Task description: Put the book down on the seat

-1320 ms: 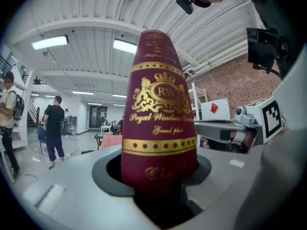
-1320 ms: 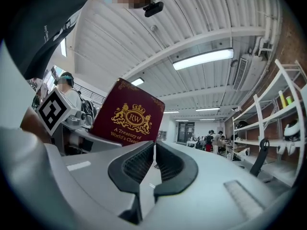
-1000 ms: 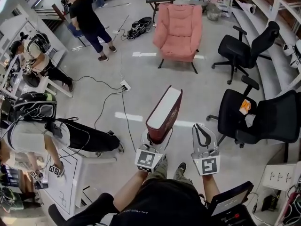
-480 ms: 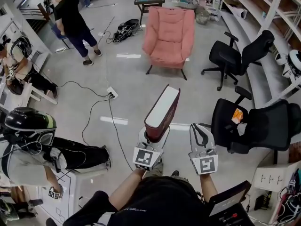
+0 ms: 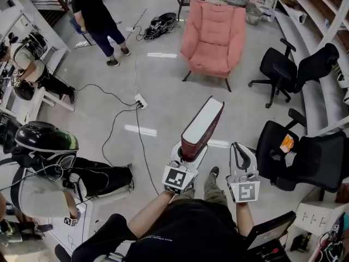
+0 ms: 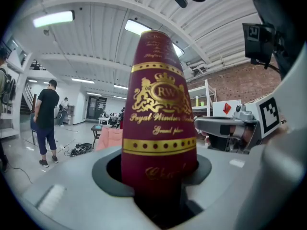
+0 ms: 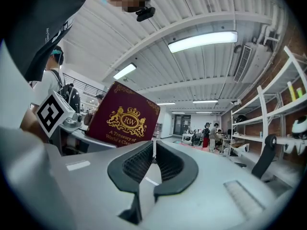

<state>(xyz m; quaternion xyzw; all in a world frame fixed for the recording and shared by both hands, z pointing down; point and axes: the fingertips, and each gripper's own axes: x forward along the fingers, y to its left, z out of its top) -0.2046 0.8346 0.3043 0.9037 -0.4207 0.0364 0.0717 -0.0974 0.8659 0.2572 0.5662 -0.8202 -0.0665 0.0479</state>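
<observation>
A thick maroon book (image 5: 202,127) with gold print stands on end, tilted forward, in my left gripper (image 5: 185,153), whose jaws are shut on its lower end. In the left gripper view the book's spine (image 6: 158,123) fills the middle between the jaws. The right gripper view shows its cover (image 7: 123,121) off to the left. My right gripper (image 5: 241,157) is shut with nothing in it, its pads (image 7: 165,163) meeting, and it hangs level with the left one to the book's right. The pink armchair (image 5: 214,37) stands well ahead across the grey floor.
Two black office chairs (image 5: 294,70) (image 5: 305,157) stand to the right, the nearer with an orange item on its seat. Cables and a power strip (image 5: 140,101) cross the floor on the left. People stand or sit at the left (image 5: 98,21) (image 5: 38,162). Shelving lines the right wall.
The view has shifted a little and the armchair sits slightly nearer. Both grippers have kept their hold and their places relative to each other.
</observation>
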